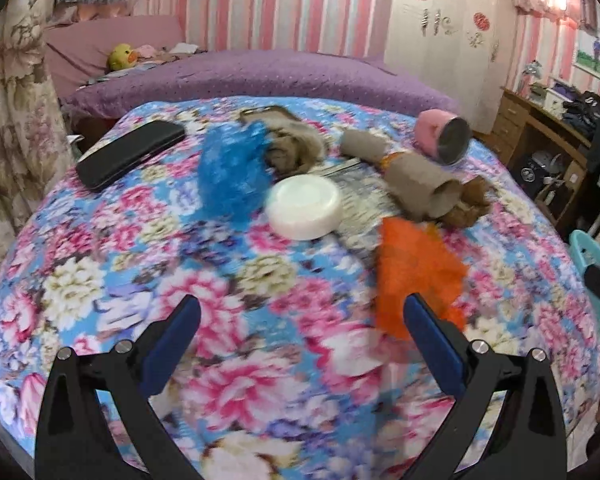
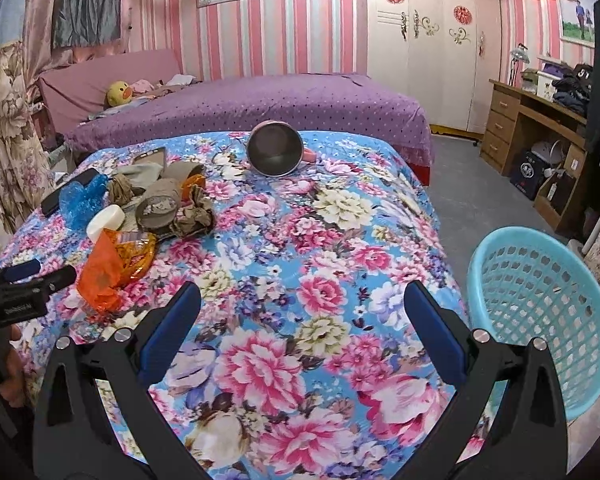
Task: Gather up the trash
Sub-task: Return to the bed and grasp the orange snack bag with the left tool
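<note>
Trash lies in a heap on the floral cloth (image 1: 260,340): an orange wrapper (image 1: 416,272), a blue plastic wrapper (image 1: 232,172), cardboard tubes (image 1: 420,188), crumpled brown paper (image 1: 292,148) and a white lid (image 1: 304,208). My left gripper (image 1: 300,328) is open above the cloth, the orange wrapper just past its right finger. My right gripper (image 2: 300,316) is open and empty over the cloth, right of the heap. The orange wrapper (image 2: 108,264) shows there too. A light blue basket (image 2: 540,320) stands at the table's right edge.
A black phone (image 1: 132,152) lies at the far left and a pink metal cup (image 1: 444,136) on its side at the back. A purple bed (image 2: 260,108) is behind. A wooden desk (image 2: 540,140) stands to the right.
</note>
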The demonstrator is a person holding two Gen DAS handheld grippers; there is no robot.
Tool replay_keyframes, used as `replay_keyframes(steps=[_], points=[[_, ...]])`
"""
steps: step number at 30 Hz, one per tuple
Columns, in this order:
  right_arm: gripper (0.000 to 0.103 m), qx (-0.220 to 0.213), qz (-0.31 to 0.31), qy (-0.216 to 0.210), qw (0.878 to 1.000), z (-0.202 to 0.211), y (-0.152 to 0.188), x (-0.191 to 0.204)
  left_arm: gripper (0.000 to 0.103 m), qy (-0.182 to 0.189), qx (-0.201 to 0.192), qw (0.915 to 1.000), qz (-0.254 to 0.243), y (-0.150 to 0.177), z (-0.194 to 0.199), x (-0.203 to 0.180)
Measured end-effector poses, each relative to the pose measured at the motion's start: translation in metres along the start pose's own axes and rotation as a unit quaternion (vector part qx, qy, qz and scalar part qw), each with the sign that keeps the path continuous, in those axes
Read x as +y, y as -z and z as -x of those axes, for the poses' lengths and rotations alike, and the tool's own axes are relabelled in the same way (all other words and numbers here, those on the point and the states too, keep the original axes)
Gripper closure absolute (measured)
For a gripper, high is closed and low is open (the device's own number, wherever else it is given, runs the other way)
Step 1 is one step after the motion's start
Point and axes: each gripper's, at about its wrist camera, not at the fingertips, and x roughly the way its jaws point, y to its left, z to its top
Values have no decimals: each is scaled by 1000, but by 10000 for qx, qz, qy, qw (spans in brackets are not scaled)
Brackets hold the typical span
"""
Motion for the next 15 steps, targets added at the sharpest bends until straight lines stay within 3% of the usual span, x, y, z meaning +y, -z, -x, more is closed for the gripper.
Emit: replay_keyframes(steps=[6, 8, 10, 12, 15], points=[[4, -7, 45, 180, 9998, 0, 2, -9, 6, 259, 156, 9991, -298, -7, -14, -35], [4, 16, 19, 218, 9998, 0, 4, -13, 19, 309, 239, 9985, -381, -7, -19, -42], [4, 43, -39, 238, 9997, 0, 5, -18, 53, 488, 449, 9965, -513, -5, -26, -52], [4, 79, -123, 237, 9996, -1, 5, -22, 59, 502, 539, 9950, -669, -1, -30, -58], [4, 146, -241, 122, 9995, -4, 6, -22, 86, 798, 529, 9934, -623, -2, -26, -56]])
